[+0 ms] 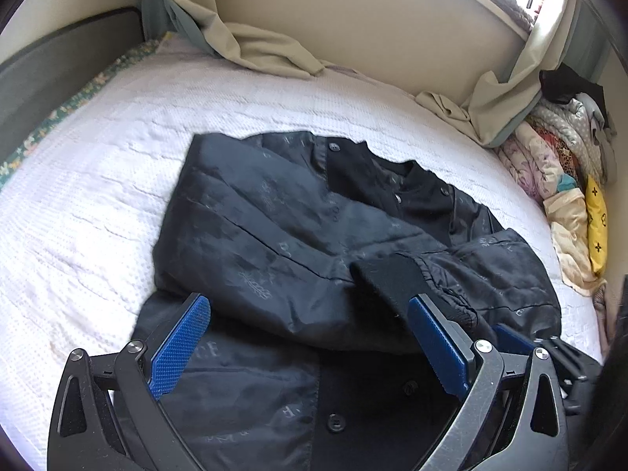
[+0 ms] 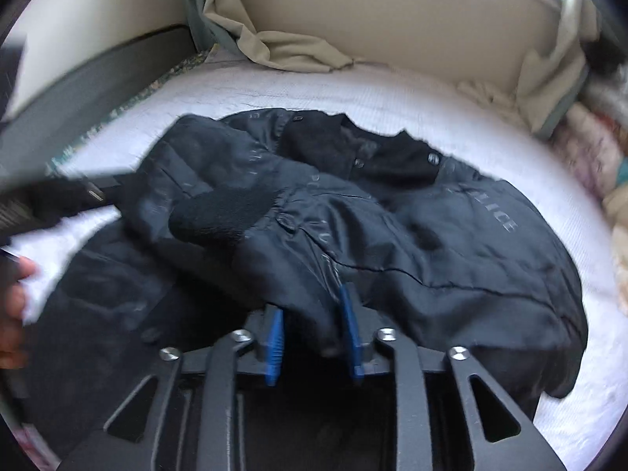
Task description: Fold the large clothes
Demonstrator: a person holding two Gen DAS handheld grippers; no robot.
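Note:
A black jacket (image 1: pixel 274 235) with faint grey lettering lies on a white bedspread (image 1: pixel 78 204), collar toward the far wall. Both sleeves are folded across its front. My left gripper (image 1: pixel 310 314) is open and empty, its blue pads wide apart just above the jacket's lower front, near a ribbed cuff (image 1: pixel 392 274). My right gripper (image 2: pixel 312 310) is shut on a fold of the right sleeve (image 2: pixel 314 259), whose ribbed cuff (image 2: pixel 219 212) lies across the jacket (image 2: pixel 451 243). The right wrist view is motion-blurred.
A beige sheet (image 1: pixel 267 51) is bunched against the far wall. A pile of patterned clothes and a yellow item (image 1: pixel 596 223) lie at the right edge of the bed. A dark headboard (image 1: pixel 59 66) is at the left. A hand (image 2: pixel 11 314) shows at the left edge.

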